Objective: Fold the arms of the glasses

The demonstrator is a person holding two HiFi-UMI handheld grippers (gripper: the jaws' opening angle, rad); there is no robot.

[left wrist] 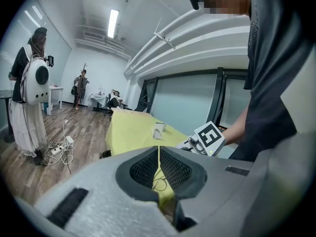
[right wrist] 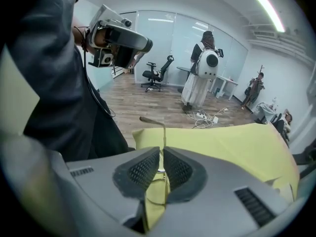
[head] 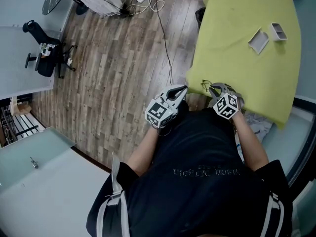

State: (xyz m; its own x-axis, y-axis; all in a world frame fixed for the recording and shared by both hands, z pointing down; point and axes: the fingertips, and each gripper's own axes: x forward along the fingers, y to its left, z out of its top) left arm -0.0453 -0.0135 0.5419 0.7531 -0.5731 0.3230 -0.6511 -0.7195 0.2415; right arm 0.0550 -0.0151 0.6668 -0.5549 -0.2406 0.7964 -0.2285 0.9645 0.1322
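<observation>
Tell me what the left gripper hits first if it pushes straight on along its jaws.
Probably the yellow tablecloth: the left gripper, shut on the glasses, points low over it. Farther along sits a white box, but depth is unclear.

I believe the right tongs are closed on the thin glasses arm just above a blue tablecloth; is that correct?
Not quite: the tablecloth is yellow-green, not blue, as the right gripper view shows. The rest holds: the right tongs are closed on the thin glasses arm just above that cloth.
</observation>
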